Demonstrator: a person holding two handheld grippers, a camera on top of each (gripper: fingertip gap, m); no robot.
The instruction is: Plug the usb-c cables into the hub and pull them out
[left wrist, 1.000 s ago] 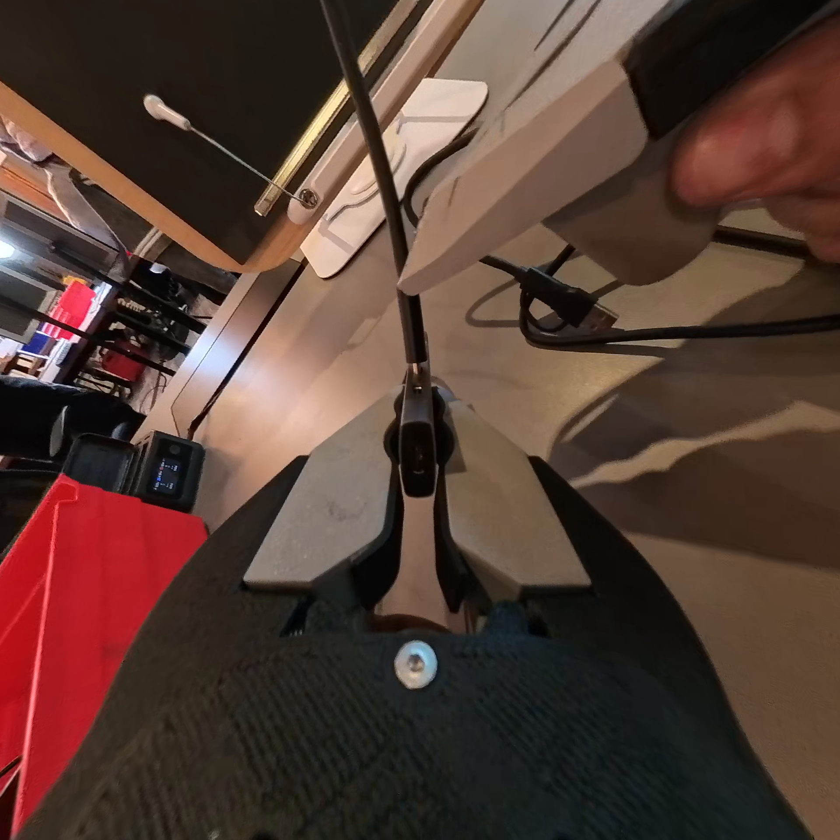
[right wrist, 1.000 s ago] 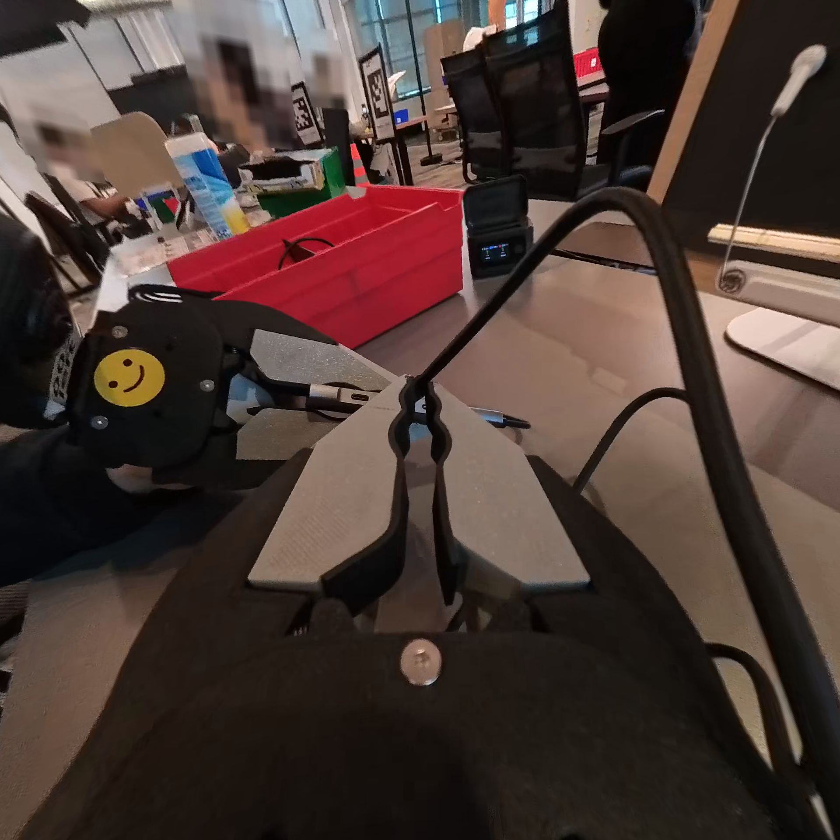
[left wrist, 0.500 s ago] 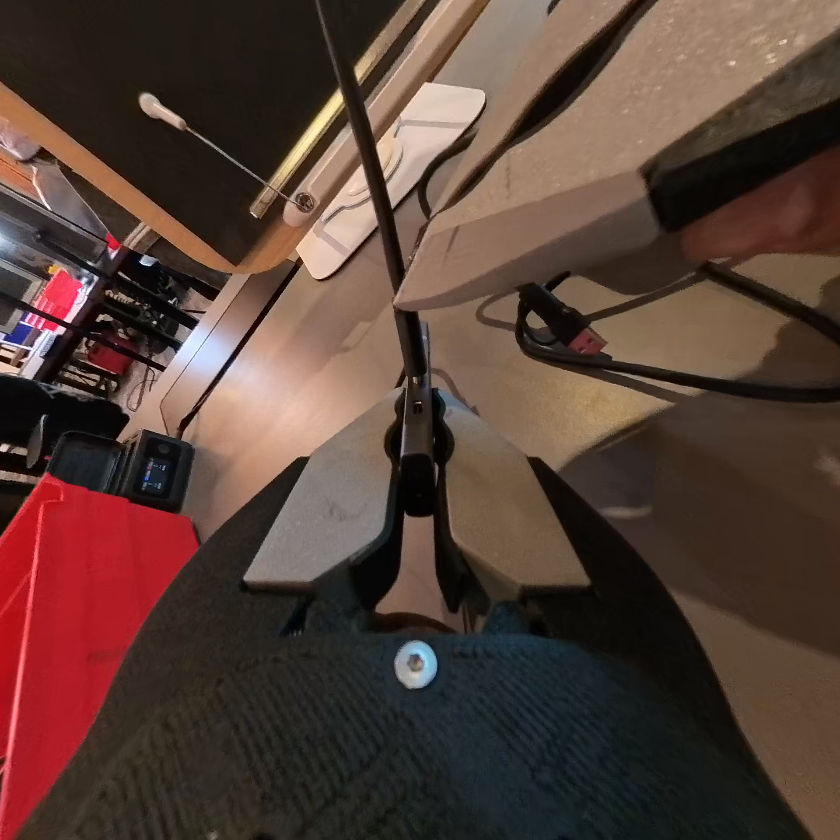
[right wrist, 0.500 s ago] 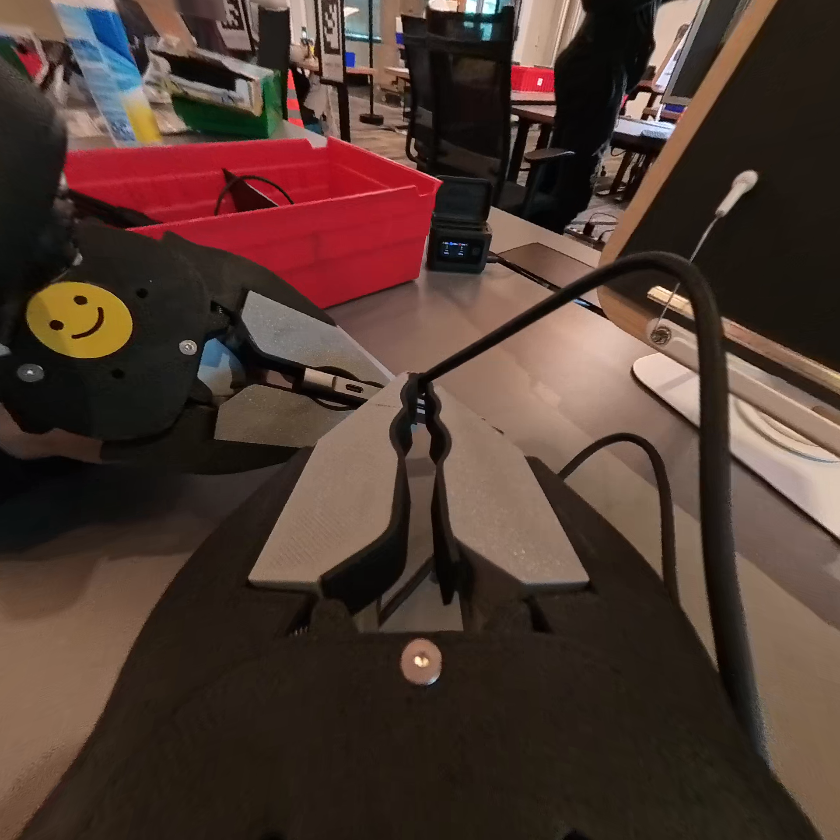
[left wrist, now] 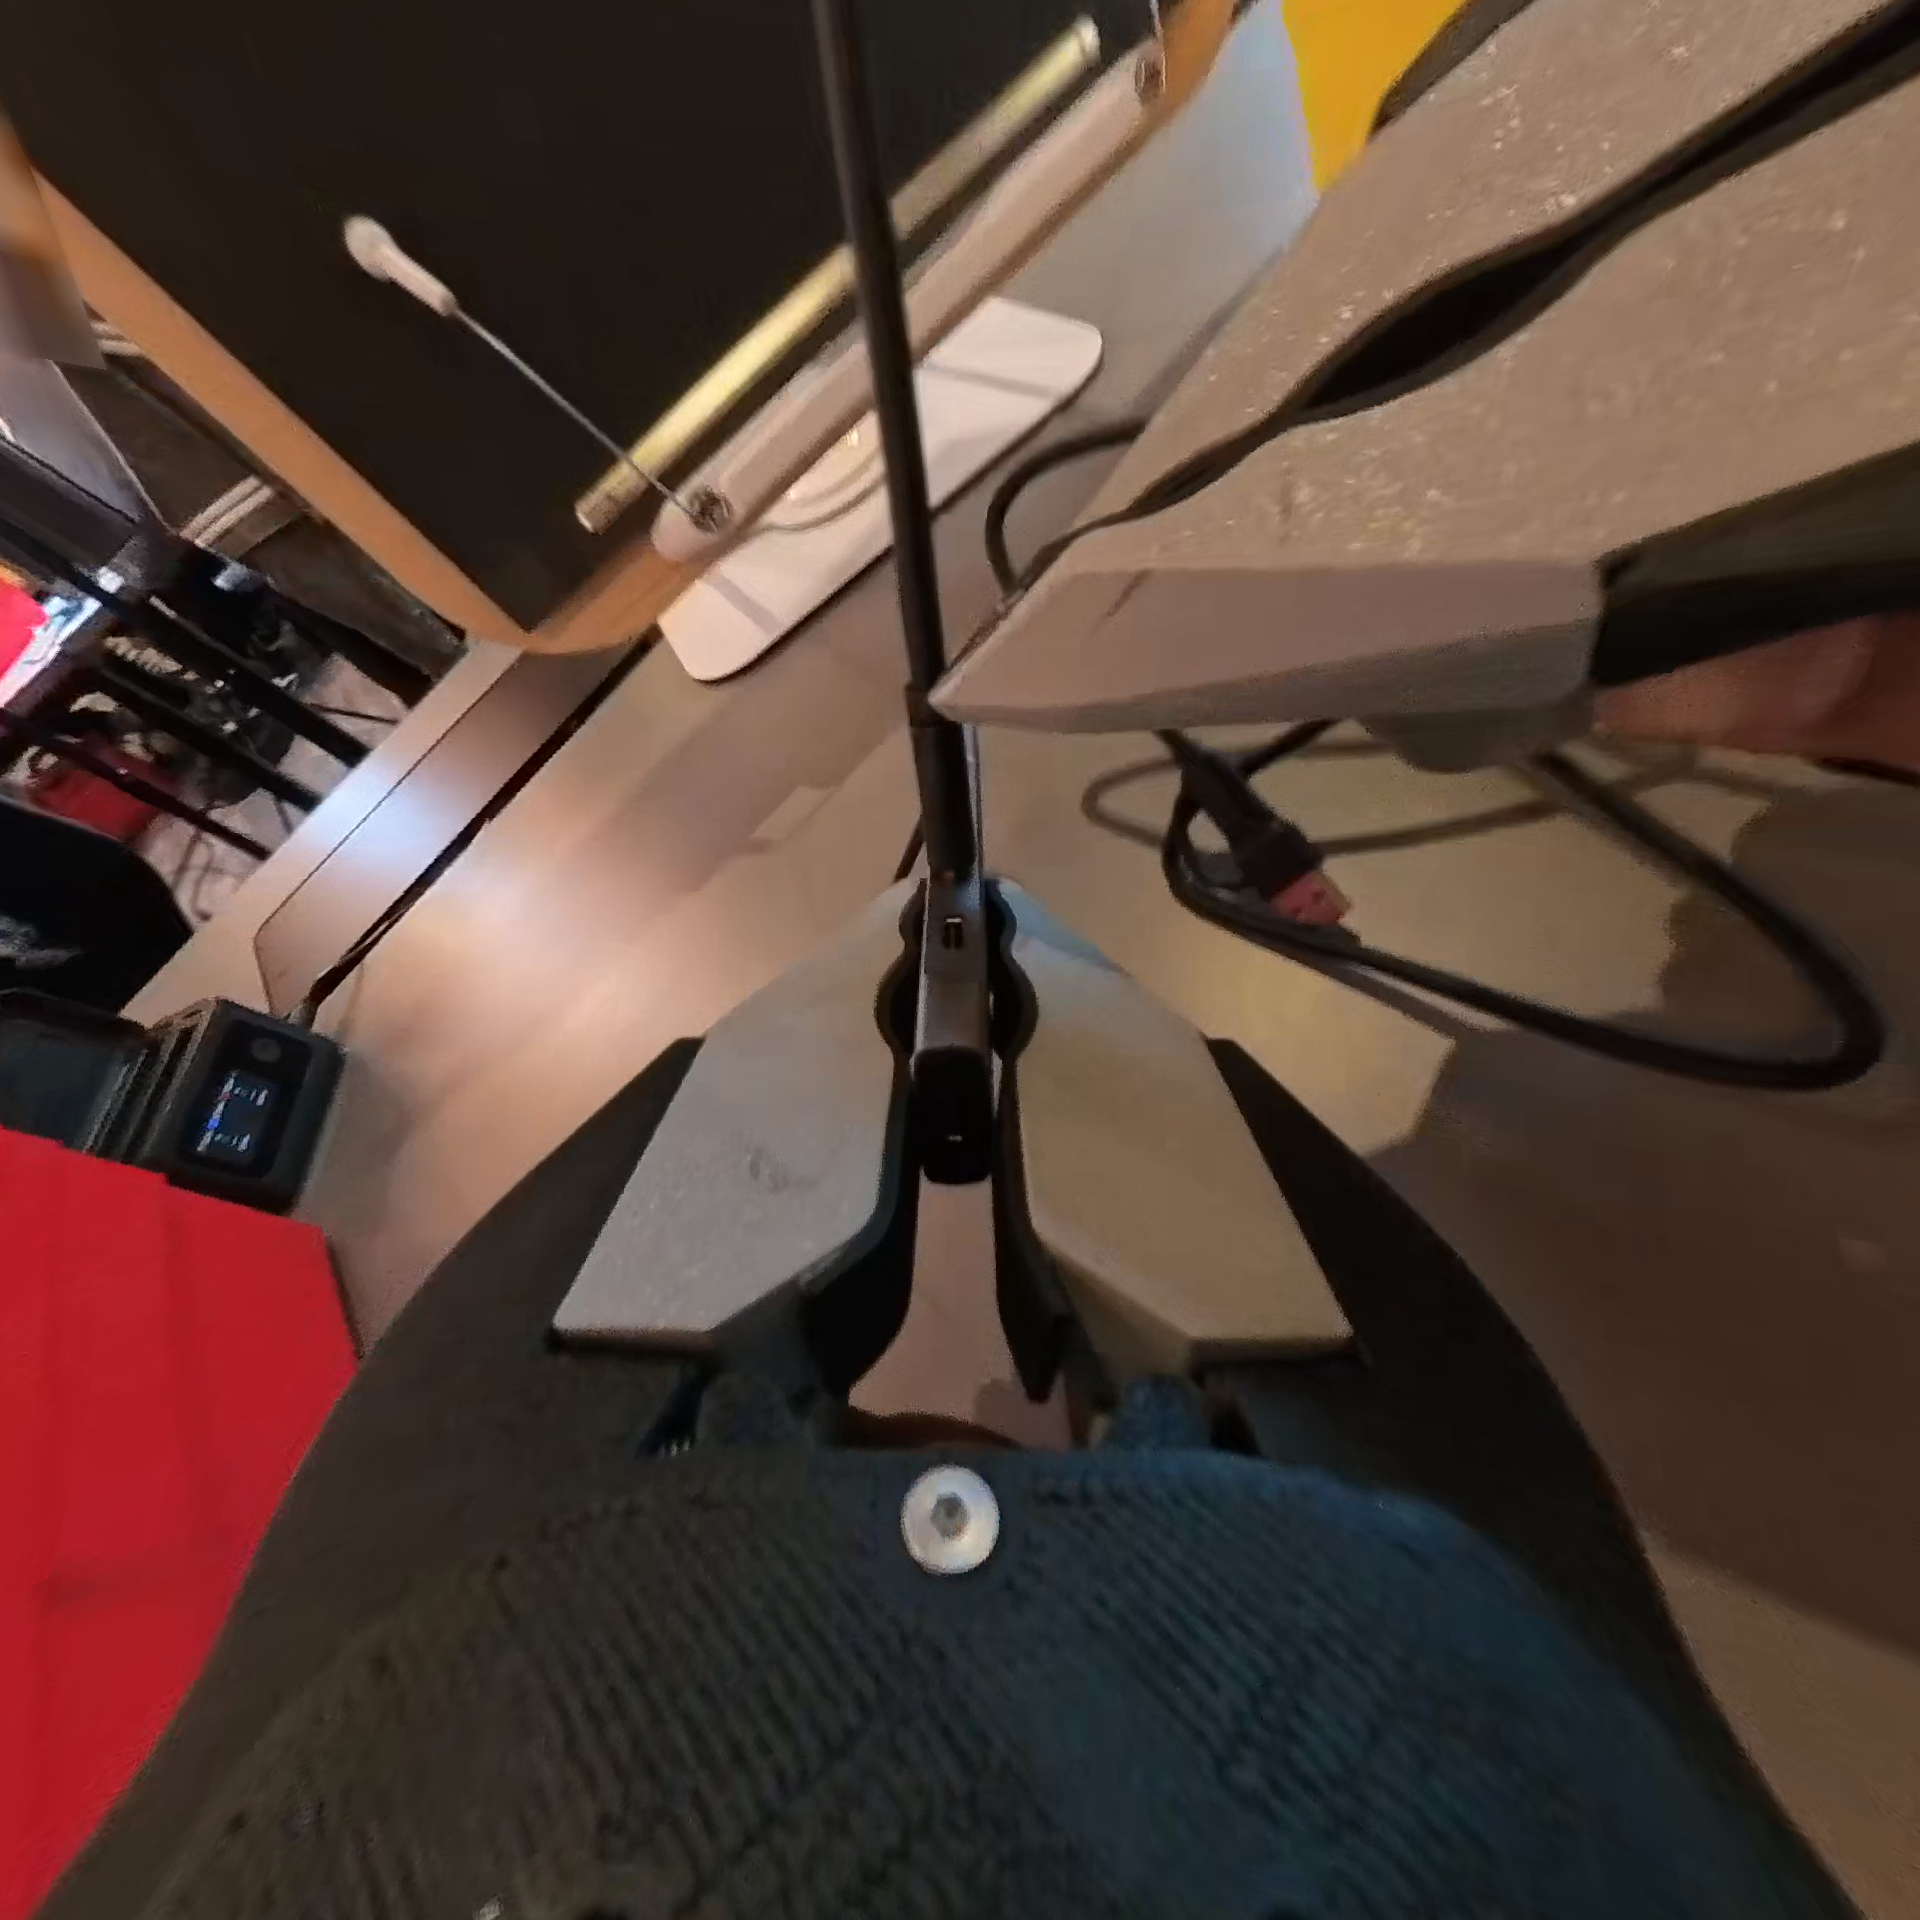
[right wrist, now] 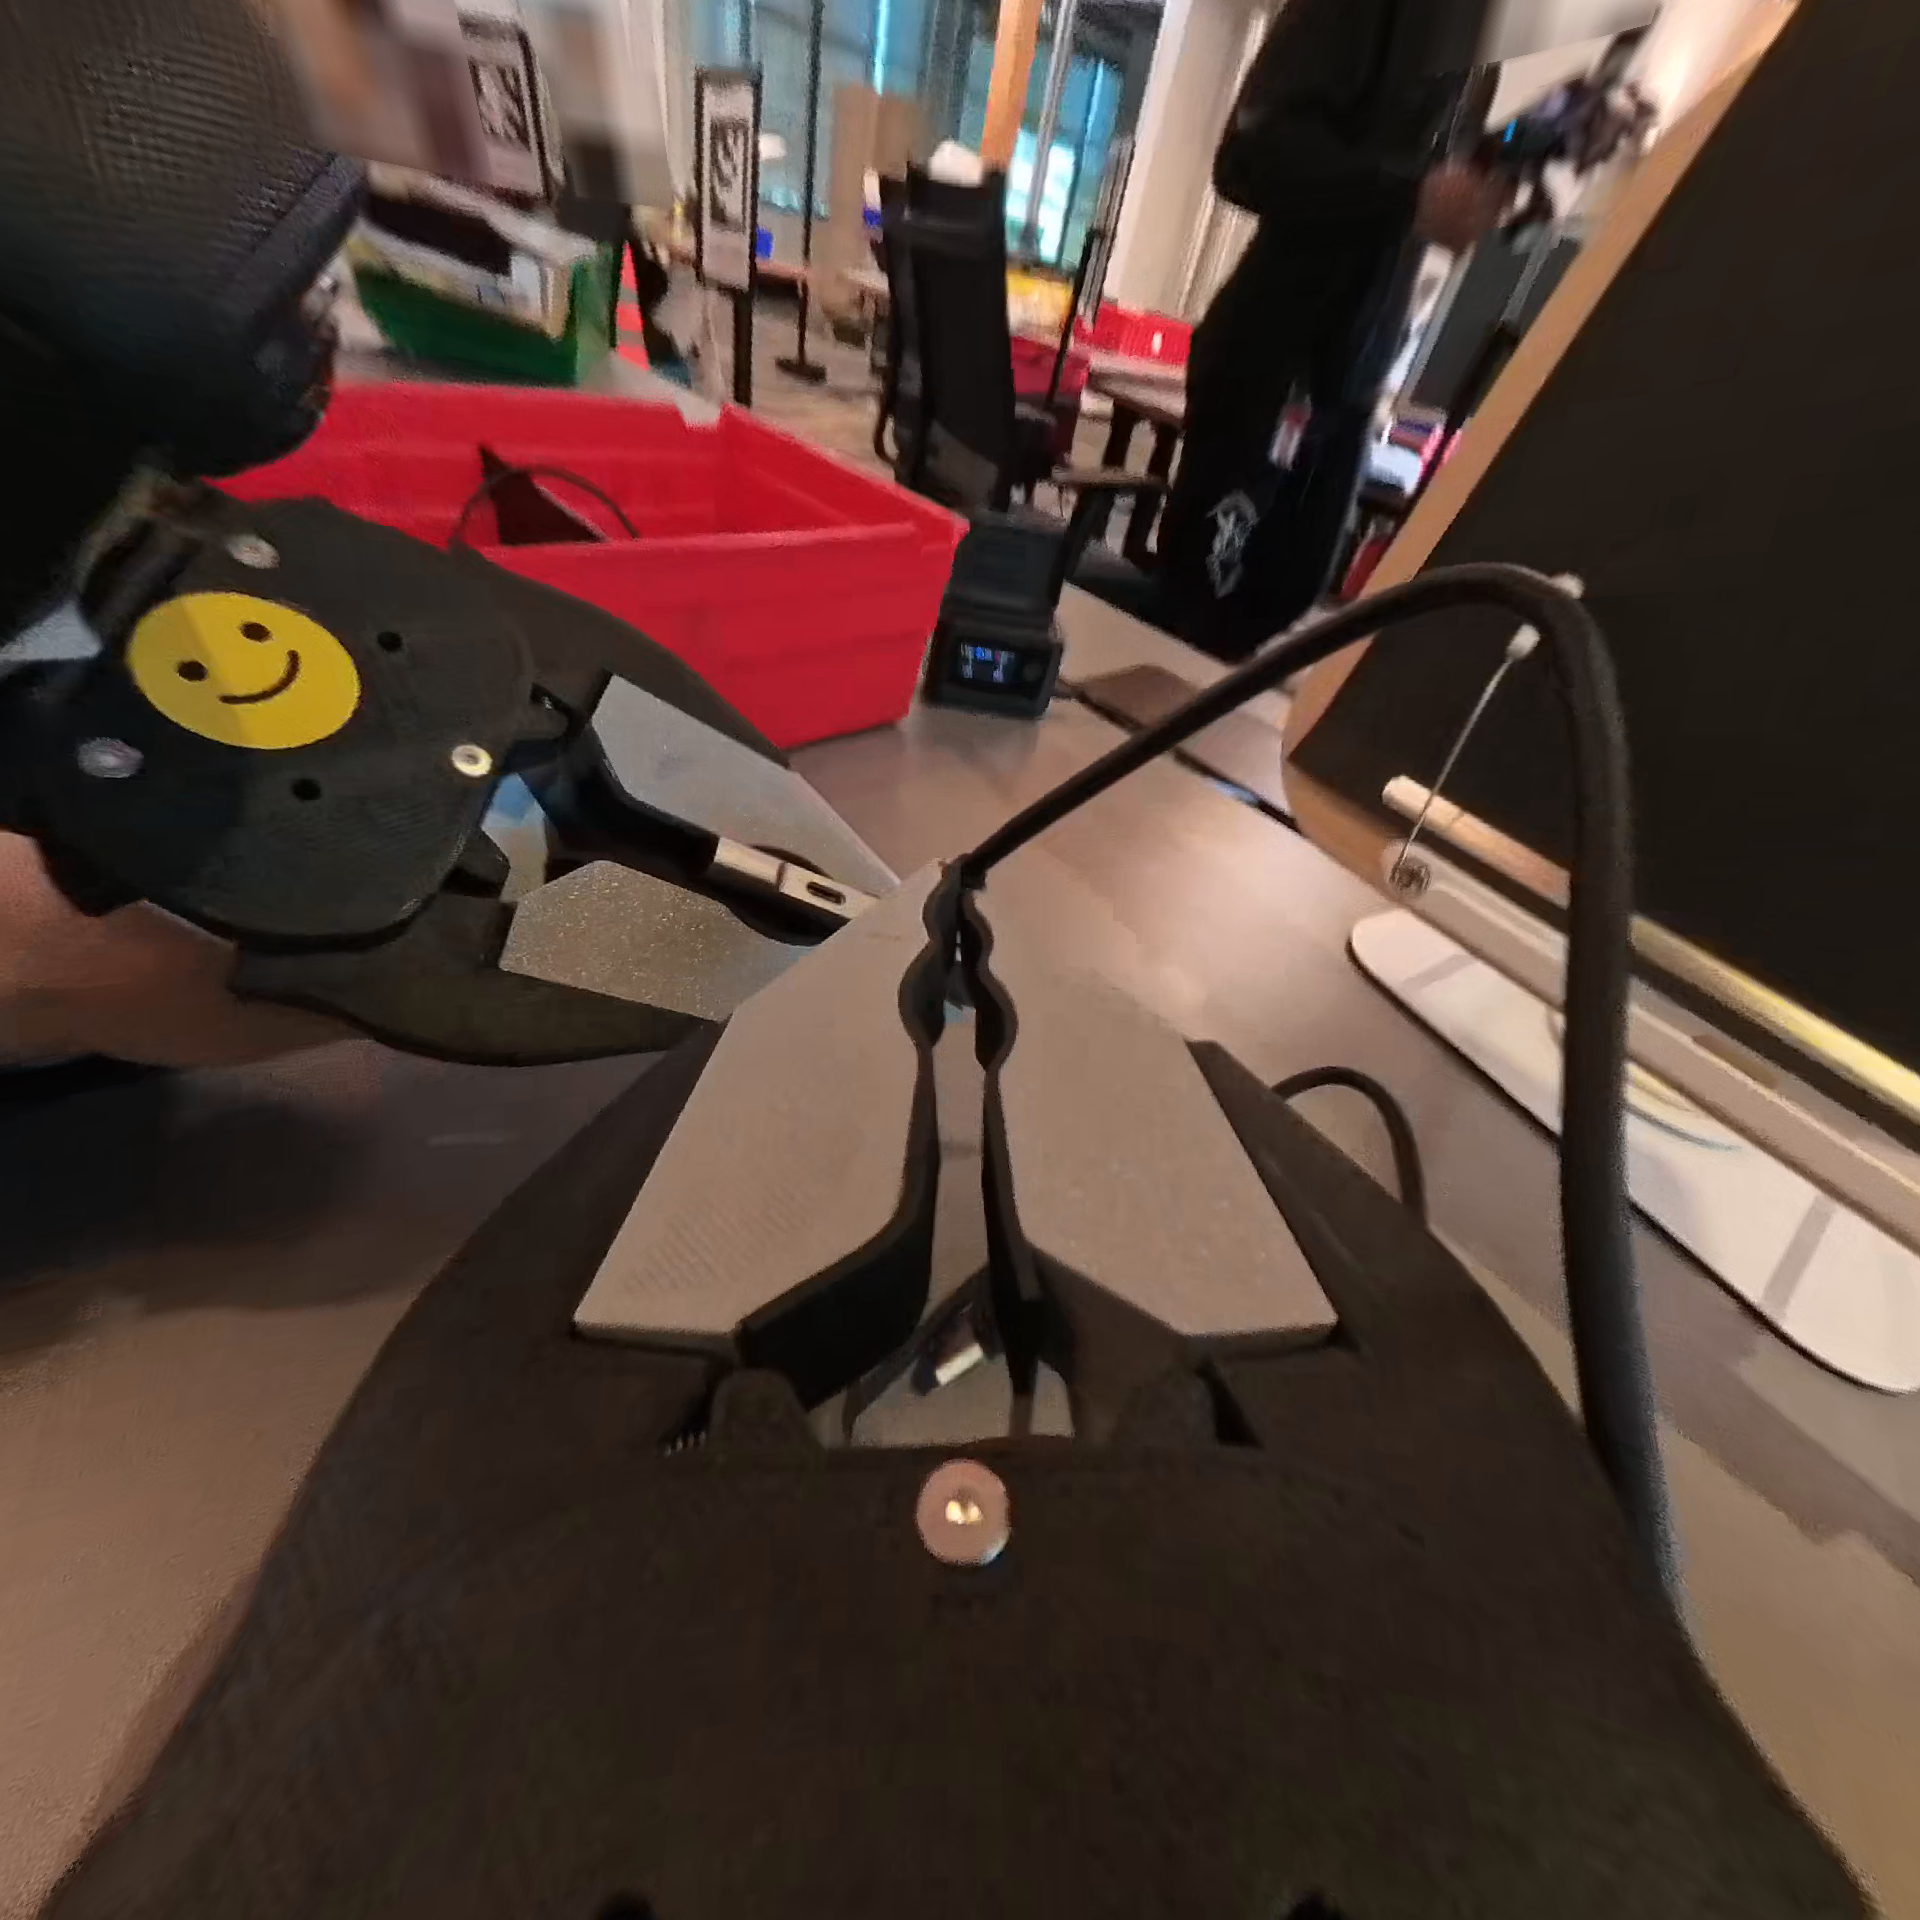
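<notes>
My left gripper point(left wrist: 951, 914) is shut on a slim dark hub point(left wrist: 951, 1081), seen edge-on between its fingers. A black cable point(left wrist: 883, 312) rises from the hub's far end, where its plug appears seated. My right gripper point(right wrist: 961, 894) is shut on this cable point(right wrist: 1590, 831), which arcs up and back to the right. In the left wrist view the right gripper point(left wrist: 945, 701) pinches the cable just above the hub. In the right wrist view the left gripper point(right wrist: 800, 904), with a yellow smiley sticker, holds the hub's silver end point(right wrist: 790, 883) at the left.
A loose black cable with a red plug point(left wrist: 1299, 904) lies on the table to the right. A red bin point(right wrist: 727, 582) and a small black device with a display point(right wrist: 992, 665) stand behind. A monitor on a white stand point(right wrist: 1662, 1195) is at the right. A person point(right wrist: 1278, 364) stands beyond.
The right gripper has moved closer to the left one and fills more of the left wrist view. Both grippers stay shut, on the hub and on the cable.
</notes>
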